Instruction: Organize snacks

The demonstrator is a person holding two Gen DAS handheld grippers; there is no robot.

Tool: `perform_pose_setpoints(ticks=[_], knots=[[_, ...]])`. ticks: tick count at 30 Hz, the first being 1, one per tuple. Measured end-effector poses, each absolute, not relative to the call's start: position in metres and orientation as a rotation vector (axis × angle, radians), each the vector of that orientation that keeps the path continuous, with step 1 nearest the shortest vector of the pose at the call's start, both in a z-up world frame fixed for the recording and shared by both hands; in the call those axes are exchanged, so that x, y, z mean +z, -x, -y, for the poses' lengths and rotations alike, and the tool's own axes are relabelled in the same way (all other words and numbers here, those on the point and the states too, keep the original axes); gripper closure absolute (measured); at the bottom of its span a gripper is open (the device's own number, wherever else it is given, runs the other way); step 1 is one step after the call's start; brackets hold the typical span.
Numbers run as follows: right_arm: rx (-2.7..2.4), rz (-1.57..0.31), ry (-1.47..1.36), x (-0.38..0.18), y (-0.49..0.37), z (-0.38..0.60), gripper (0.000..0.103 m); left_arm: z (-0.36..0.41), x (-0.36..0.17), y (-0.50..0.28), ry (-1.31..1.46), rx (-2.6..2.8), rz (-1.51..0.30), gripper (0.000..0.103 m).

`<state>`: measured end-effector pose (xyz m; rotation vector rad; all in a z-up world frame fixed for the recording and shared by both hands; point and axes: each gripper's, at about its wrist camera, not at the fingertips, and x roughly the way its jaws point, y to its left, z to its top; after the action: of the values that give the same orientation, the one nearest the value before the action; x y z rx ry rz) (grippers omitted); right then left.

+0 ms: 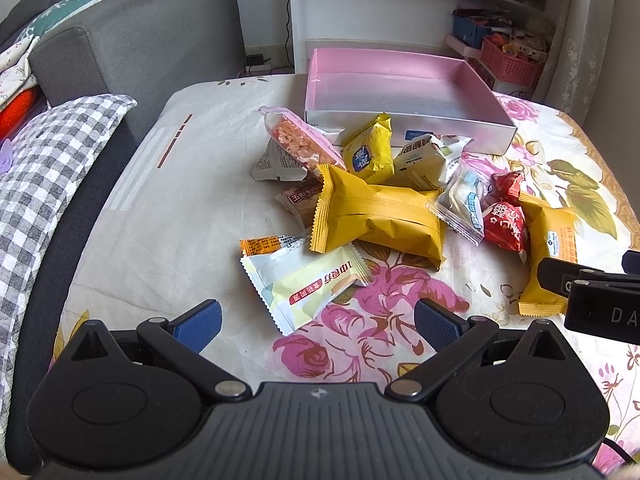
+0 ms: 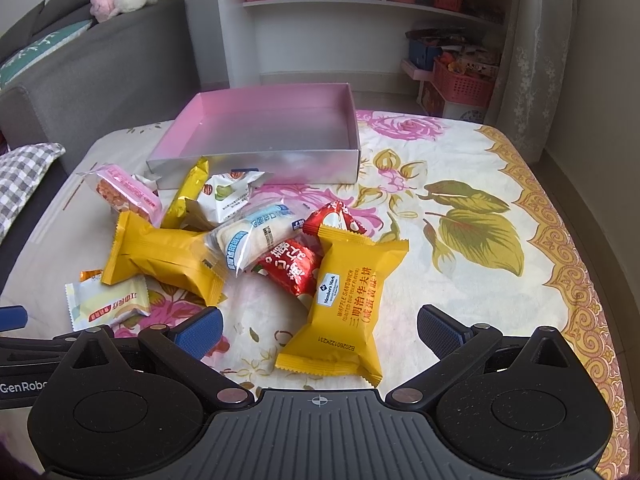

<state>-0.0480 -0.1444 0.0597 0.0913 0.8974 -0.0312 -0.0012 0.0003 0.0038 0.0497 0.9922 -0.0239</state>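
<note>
A pile of wrapped snacks lies on a floral cloth in front of an empty pink box (image 1: 400, 92) (image 2: 272, 128). My left gripper (image 1: 318, 322) is open and empty, just short of a pale yellow-green packet (image 1: 308, 284). Behind it lie a large yellow packet (image 1: 376, 216), a pink rice bar (image 1: 300, 140) and red packets (image 1: 506, 224). My right gripper (image 2: 320, 328) is open, its fingers on either side of the near end of a yellow waffle sandwich packet (image 2: 344, 308), not closed on it. The right gripper also shows at the left wrist view's right edge.
The cloth-covered table (image 2: 460, 280) has bare room on the right side. A grey sofa (image 1: 132, 40) with a checked cushion (image 1: 48, 168) stands to the left. White shelves (image 2: 360, 20) and pink baskets (image 2: 464, 84) stand behind the table.
</note>
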Motion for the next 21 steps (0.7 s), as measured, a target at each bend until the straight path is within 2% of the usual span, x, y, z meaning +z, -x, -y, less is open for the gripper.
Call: perform_pose_setpoints(ticks=[14, 21], knots=[[0.019, -0.883, -0.150, 0.069, 0.031, 0.163, 0.000, -0.010, 0.014, -0.012, -0.066, -0.044, -0.920, 0.000], [0.091, -0.958, -0.268, 0.063, 0.004, 0.185, 0.000, -0.029, 0.009, -0.043, -0.045, -0.143, -1.020, 0.001]])
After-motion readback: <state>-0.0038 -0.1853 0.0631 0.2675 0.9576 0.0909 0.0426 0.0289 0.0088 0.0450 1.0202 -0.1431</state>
